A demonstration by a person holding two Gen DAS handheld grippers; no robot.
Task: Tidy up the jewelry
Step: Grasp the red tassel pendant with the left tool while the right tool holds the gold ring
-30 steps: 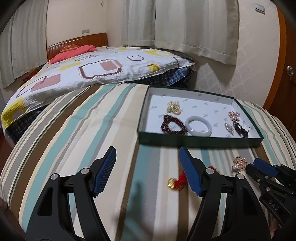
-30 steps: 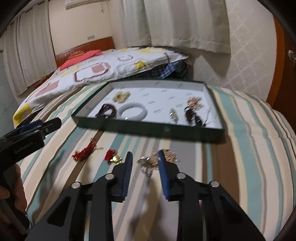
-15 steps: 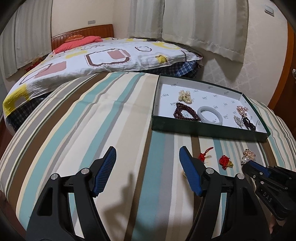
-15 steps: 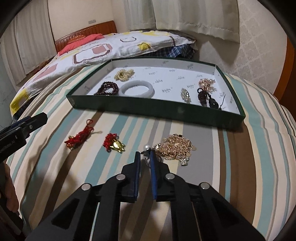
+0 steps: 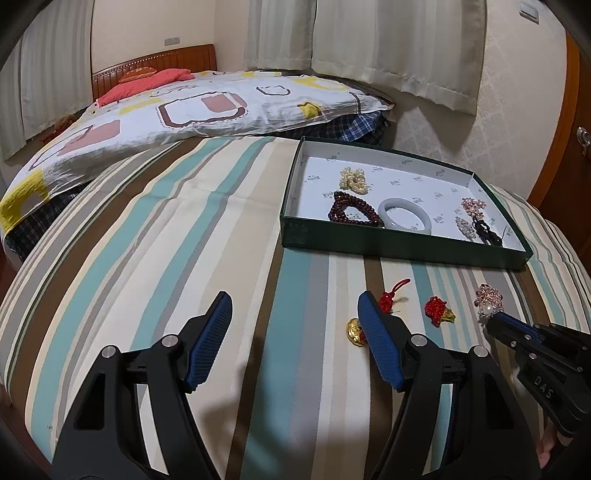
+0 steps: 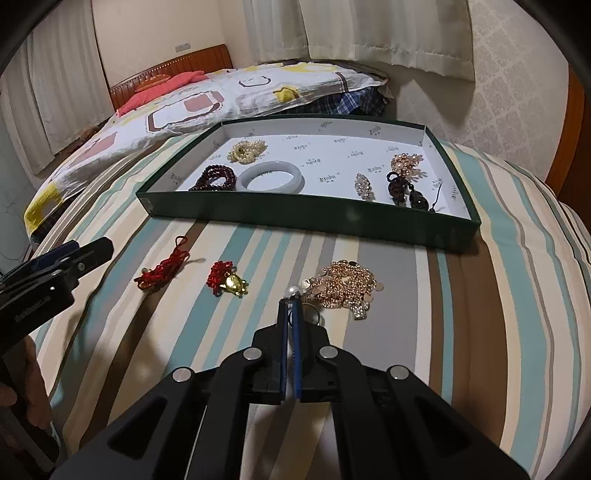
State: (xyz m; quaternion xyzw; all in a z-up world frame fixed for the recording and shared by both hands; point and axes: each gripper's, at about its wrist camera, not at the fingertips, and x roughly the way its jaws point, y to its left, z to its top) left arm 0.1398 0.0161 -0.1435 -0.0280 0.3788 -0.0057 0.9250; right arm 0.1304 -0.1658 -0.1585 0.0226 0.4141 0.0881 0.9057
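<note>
**A:** Right wrist view: right tool point(image 6: 291, 303) has its blue fingers point(image 6: 283, 325) nearly pressed together, pinching the near edge of the gold chain piece point(image 6: 345, 282) by the white pearl point(image 6: 291, 291). Piece lies on the striped cloth point(image 6: 480, 295), in front of the green box point(image 6: 306, 210).

**B:** Left one?

**A:** Left tool point(image 5: 293, 325) spread wide, holding nothing, above the cloth left of the loose items. Its right finger point(image 5: 376, 339) partly covers a gold charm point(image 5: 355, 331).

**B:** What's loose outside the box?

**A:** Three things in a row, in front of the box: red cord knot point(image 6: 164, 267) on the left, red knot with gold charm point(image 6: 227, 282) in the middle, chain piece on the right. All apart from each other.

**B:** Inside the box?

**A:** Pearl cluster point(image 6: 246, 150) at the far left, dark red bead bracelet point(image 6: 215, 178) nearer, touching the pale bangle point(image 6: 270, 177). Right side: small crystal brooch point(image 6: 364, 186), rose-gold flower piece point(image 6: 406, 162), dark bead charm point(image 6: 406, 192) just beside it.

**B:** Is the chain off the cloth?

**A:** Can't tell. Most of it looks flat on the cloth; only the pearl end is at the fingertips.

**B:** Background?

**A:** Bed point(image 6: 207, 96) with a patterned quilt behind, curtains point(image 6: 369, 33) above.
</note>
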